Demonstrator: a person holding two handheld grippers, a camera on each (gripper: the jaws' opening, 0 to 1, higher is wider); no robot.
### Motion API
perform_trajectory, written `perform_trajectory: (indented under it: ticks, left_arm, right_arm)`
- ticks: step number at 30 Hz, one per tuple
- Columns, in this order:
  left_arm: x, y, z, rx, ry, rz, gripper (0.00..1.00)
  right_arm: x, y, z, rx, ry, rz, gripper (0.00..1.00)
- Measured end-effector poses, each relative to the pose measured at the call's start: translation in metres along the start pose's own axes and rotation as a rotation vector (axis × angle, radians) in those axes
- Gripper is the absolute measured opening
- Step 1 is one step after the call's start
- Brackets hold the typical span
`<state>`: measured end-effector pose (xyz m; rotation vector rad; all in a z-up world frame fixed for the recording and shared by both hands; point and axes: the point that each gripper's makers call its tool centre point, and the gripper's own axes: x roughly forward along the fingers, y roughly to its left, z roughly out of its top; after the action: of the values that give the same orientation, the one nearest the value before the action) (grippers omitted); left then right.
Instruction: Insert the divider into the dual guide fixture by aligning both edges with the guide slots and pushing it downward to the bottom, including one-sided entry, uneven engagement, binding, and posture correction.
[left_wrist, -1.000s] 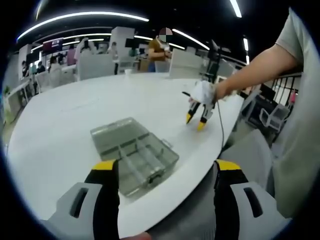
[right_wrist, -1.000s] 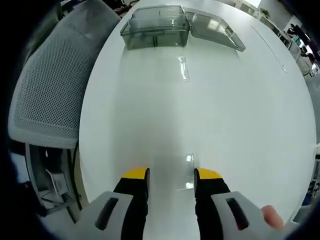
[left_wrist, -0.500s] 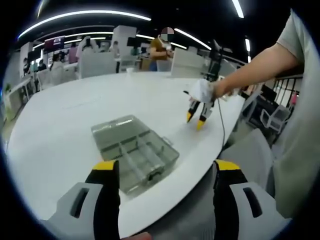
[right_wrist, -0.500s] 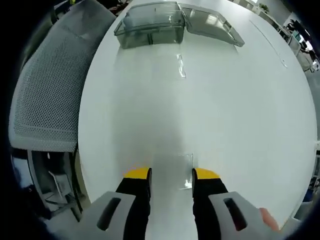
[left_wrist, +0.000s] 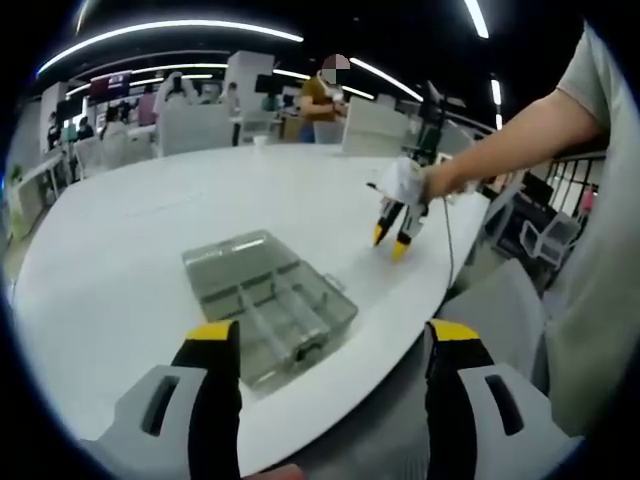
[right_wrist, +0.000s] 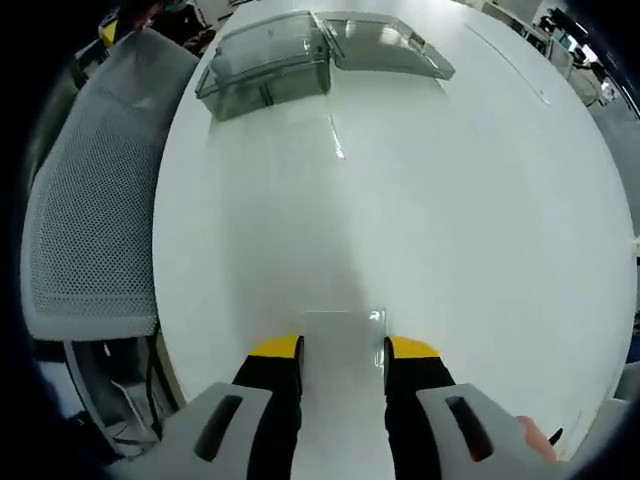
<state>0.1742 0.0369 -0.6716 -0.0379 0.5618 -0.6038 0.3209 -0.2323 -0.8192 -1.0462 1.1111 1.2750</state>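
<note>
A clear grey compartment box (left_wrist: 285, 310) lies on the white table (left_wrist: 130, 230) with its lid (left_wrist: 232, 255) folded open, just beyond my left gripper (left_wrist: 335, 345), whose jaws stand wide open and empty. In the left gripper view my right gripper (left_wrist: 390, 243) points its yellow tips down at the table near the edge, held by a gloved hand. In the right gripper view the right gripper (right_wrist: 344, 347) is shut on a clear divider (right_wrist: 345, 330) low over the table. The box (right_wrist: 262, 68) and its lid (right_wrist: 385, 45) lie far ahead.
A second clear strip (right_wrist: 338, 140) lies on the table short of the box. A grey mesh chair (right_wrist: 85, 230) stands against the table edge, also seen as the chair (left_wrist: 500, 300) by the person's arm. Desks and people fill the far background.
The right gripper's jaws narrowed slightly onto the divider, then its view swung so the box sits further left. The left gripper has barely moved.
</note>
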Motion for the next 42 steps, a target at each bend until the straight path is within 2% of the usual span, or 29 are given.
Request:
perform_trajectory:
  ticks: [9,11,20,21,22,29,34,37,42]
  left_arm:
    - [0.0,-0.003,-0.002,0.0,0.003,-0.007,0.73]
    - [0.0,-0.004,-0.002,0.002,0.003,-0.01,0.73]
    - [0.001,-0.009,-0.001,0.01,0.005,-0.023,0.73]
    - [0.001,-0.009,-0.001,0.011,0.006,-0.023,0.73]
    - [0.001,-0.009,-0.001,0.011,0.006,-0.024,0.73]
    - [0.001,-0.01,0.0,0.017,0.007,-0.03,0.73]
    - [0.001,-0.01,0.002,0.022,0.006,-0.036,0.73]
    - [0.002,-0.01,0.003,0.025,0.004,-0.04,0.73]
    - [0.004,-0.012,0.004,0.032,0.003,-0.05,0.73]
  right_arm:
    - [-0.005,0.003,0.002,0.054,-0.023,-0.004,0.27]
    - [-0.007,0.005,0.005,0.092,-0.048,0.007,0.27]
    - [-0.012,0.008,0.004,0.156,-0.051,0.007,0.27]
    - [-0.013,0.009,0.005,0.157,-0.057,0.009,0.27]
    - [-0.014,0.012,0.009,0.209,-0.084,0.021,0.27]
    - [-0.019,0.016,0.014,0.238,-0.088,0.019,0.27]
    - [-0.027,0.02,0.026,0.334,-0.15,0.049,0.27]
    - [-0.031,0.022,0.03,0.365,-0.161,0.059,0.27]
    - [-0.037,0.026,0.043,0.467,-0.253,0.109,0.27]
